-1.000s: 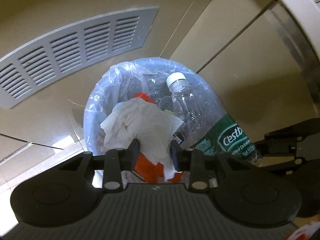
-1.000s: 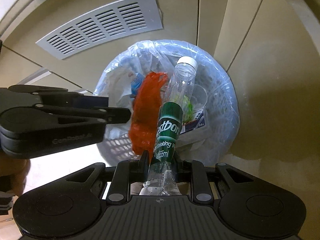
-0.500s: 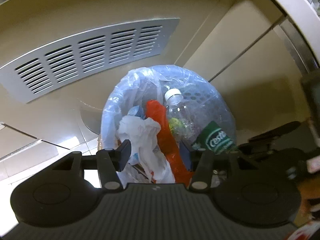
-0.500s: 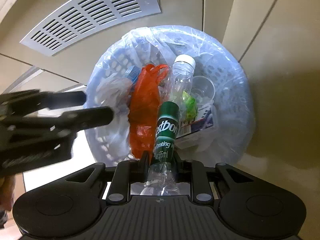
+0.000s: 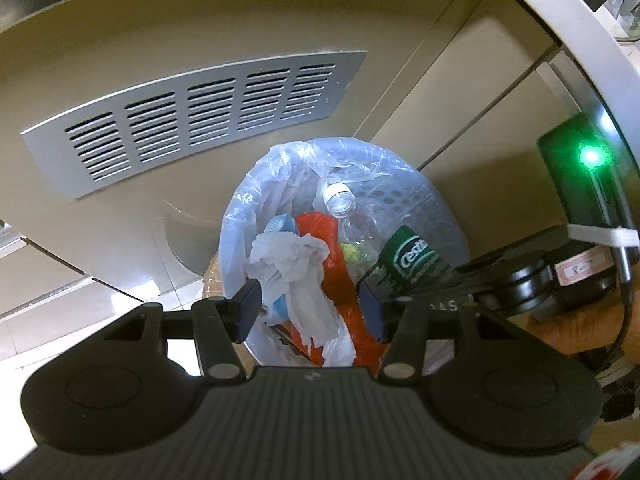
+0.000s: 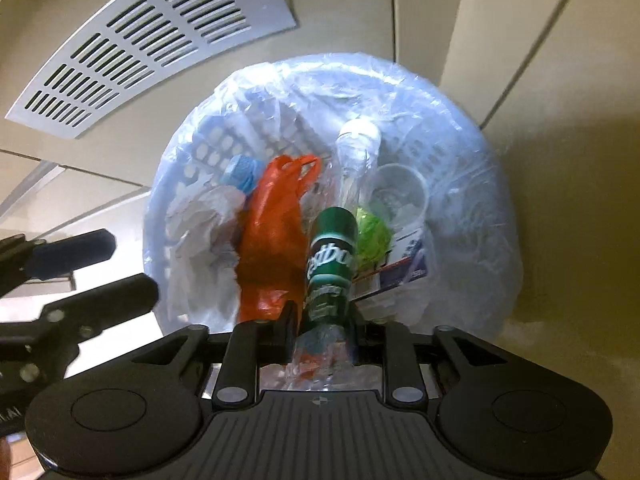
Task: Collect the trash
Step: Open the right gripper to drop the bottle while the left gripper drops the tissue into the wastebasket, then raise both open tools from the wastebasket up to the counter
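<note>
A white mesh trash bin [image 5: 436, 216] [image 6: 496, 208] lined with clear plastic stands on the floor below both grippers. A crumpled white tissue [image 5: 292, 264] [image 6: 200, 224] lies inside it beside an orange plastic bag [image 5: 340, 276] [image 6: 272, 236]. My left gripper [image 5: 312, 308] is open above the bin and holds nothing. My right gripper [image 6: 322, 334] is shut on the base of a clear plastic bottle with a green label [image 6: 332, 256] [image 5: 412, 256], its capped neck pointing down into the bin.
The bin also holds a clear cup [image 6: 400, 192], green wrapper [image 6: 372, 236] and printed packaging [image 6: 404, 260]. A grey vent grille [image 5: 192, 116] [image 6: 136, 52] sits in the beige cabinet wall behind. A counter edge [image 5: 580, 28] runs at the upper right.
My left gripper opened and the white tissue dropped into the bin, then the gripper rose. My right gripper lowered the bottle closer to the bin.
</note>
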A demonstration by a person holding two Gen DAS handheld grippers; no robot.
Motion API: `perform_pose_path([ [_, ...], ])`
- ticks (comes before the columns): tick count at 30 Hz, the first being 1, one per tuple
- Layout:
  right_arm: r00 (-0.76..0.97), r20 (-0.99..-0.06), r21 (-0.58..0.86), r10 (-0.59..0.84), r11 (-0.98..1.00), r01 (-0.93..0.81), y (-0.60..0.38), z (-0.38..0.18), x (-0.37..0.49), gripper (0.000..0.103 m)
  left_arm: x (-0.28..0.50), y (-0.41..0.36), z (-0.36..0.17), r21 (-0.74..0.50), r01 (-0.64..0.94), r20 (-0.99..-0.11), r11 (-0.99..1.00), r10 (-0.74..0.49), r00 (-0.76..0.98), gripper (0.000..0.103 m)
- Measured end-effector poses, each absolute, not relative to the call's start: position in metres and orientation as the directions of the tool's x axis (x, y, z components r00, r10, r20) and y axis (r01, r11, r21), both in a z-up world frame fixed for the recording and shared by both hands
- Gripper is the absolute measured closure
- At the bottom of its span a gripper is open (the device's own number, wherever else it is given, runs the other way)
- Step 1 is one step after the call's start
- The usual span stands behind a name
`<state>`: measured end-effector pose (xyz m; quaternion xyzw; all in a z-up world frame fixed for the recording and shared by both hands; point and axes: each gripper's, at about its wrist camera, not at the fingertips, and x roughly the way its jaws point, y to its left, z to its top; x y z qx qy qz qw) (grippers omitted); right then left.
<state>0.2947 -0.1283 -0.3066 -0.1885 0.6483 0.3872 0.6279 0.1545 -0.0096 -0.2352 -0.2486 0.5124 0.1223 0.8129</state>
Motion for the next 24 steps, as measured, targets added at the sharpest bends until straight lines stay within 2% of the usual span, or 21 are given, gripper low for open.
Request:
perform_pose_path([
  [2, -0.12, -0.955, 0.271, 0.271, 0.637, -0.721, -0.133, -0.299, 0.293, 0.033, 0.151, -0.01, -0.233, -0.278, -0.452, -0.893, 0.848, -0.054, 0.448, 0.052],
  [17, 0.097, -0.927, 0.171, 0.362, 0.638, -0.75, -0.164, -0.223, 0.256, 0.032, 0.125, -0.014, -0.198, -0.254, -0.424, -0.882, 0.869, -0.029, 0.47, 0.048],
  [24, 0.13, -0.907, 0.179, 0.401, 0.647, -0.741, -0.182, -0.189, 0.238, 0.032, 0.113, -0.024, -0.171, -0.215, -0.406, -0.884, 0.888, 0.0, 0.468, 0.046],
])
